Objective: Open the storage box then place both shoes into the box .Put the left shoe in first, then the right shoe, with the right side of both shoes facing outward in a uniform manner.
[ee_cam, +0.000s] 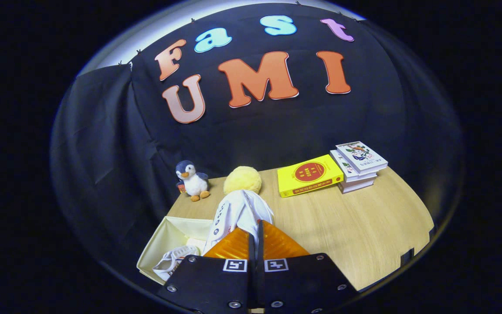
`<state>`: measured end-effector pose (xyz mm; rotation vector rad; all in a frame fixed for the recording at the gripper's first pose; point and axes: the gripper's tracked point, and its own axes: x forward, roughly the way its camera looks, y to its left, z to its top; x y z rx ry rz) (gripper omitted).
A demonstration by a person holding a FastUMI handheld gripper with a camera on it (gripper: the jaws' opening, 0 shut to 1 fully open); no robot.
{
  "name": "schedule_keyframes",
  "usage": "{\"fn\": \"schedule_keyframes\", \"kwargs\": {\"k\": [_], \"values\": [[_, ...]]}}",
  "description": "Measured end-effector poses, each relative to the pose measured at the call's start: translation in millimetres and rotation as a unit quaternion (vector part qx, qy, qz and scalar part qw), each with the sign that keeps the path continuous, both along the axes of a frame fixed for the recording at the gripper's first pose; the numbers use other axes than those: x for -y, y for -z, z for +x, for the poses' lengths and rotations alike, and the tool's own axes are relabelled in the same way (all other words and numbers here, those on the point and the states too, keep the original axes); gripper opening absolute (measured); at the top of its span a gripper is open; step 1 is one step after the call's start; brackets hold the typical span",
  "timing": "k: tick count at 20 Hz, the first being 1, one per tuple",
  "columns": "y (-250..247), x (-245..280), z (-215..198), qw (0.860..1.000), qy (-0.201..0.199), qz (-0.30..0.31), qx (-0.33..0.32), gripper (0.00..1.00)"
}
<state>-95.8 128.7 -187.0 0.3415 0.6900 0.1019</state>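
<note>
A light wooden table (342, 218) fills the floor of the booth, and black cloth (103, 144) hangs behind it and along the left side like a curtain.

On the table there is one toy penguin (192, 179) standing at the back, close to the cloth. Just beside it sits one fluffy yellow ball (243, 179). Farther along the back edge lies one yellow book (308, 175), flat on the table. Next to it, and touching it, is one small pile of books (357, 166). The pile looks like three books, but they are small and far off, so the count may be wrong.

One open storage box (168, 237), pale cream inside, sits near the fingers, on the side where the penguin is. Its top is open. One white shoe (176, 257) lies inside it, down at the near end.

There are two shoes in all. The second white shoe (238, 213) is up in the air, just ahead of the fingers, over the near edge of the box. It has a row of little lace holes down one side.

The gripper (255, 237) has its two fingers pressed close together, with only a thin gap between them. They are pinching the back part of the second white shoe, and the shoe sticks out past the tips toward the fluffy yellow ball.
</note>
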Motion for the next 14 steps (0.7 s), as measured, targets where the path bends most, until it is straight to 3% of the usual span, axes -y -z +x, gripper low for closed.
{"fn": "schedule_keyframes", "kwargs": {"k": [8,14], "values": [[3,-113,-8,0.998,-0.046,0.016,-0.030,0.00],[29,-161,-20,0.995,-0.047,0.021,-0.080,0.00]]}}
